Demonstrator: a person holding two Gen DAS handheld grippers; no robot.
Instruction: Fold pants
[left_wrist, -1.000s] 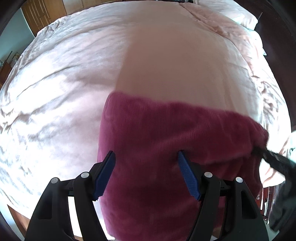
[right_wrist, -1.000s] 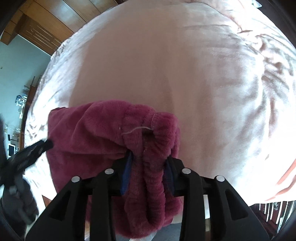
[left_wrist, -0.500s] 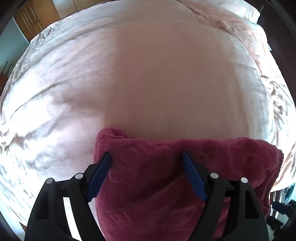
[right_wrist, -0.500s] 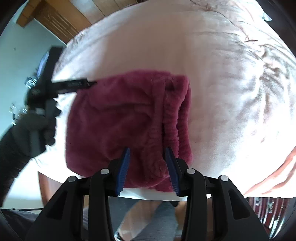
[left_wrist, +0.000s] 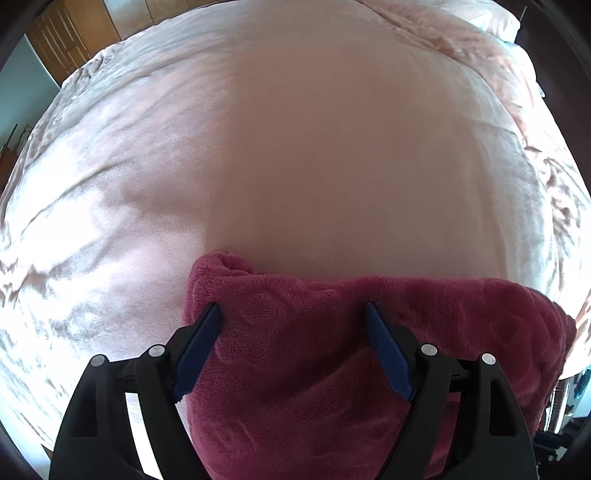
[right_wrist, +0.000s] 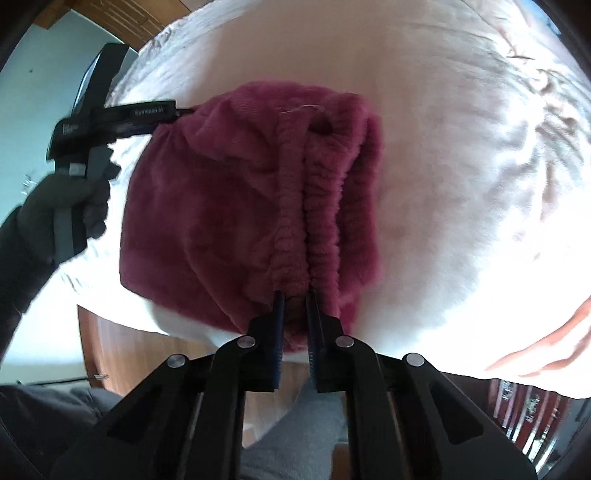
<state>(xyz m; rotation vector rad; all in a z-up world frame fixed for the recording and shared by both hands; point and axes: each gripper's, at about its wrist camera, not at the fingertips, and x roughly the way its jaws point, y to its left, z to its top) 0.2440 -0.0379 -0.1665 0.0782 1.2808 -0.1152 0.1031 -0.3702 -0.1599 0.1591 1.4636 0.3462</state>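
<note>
the folded fleece pants (right_wrist: 229, 206) lie crosswise on the bed (left_wrist: 332, 147); the right gripper (right_wrist: 295, 295) is nearer the waistband, jaws nearly together and off it; the left gripper (left_wrist: 291, 314) has jaws apart over the cloth.

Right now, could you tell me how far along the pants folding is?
The pants already lie on the bed as a compact folded bundle, waistband layers stacked. The left gripper is open over one end; the right gripper, nearly closed, sits at the waistband edge. What's left looks like letting go and perhaps smoothing.

White lettering on left gripper (right_wrist: 110, 114) – blurred, can't read.
</note>
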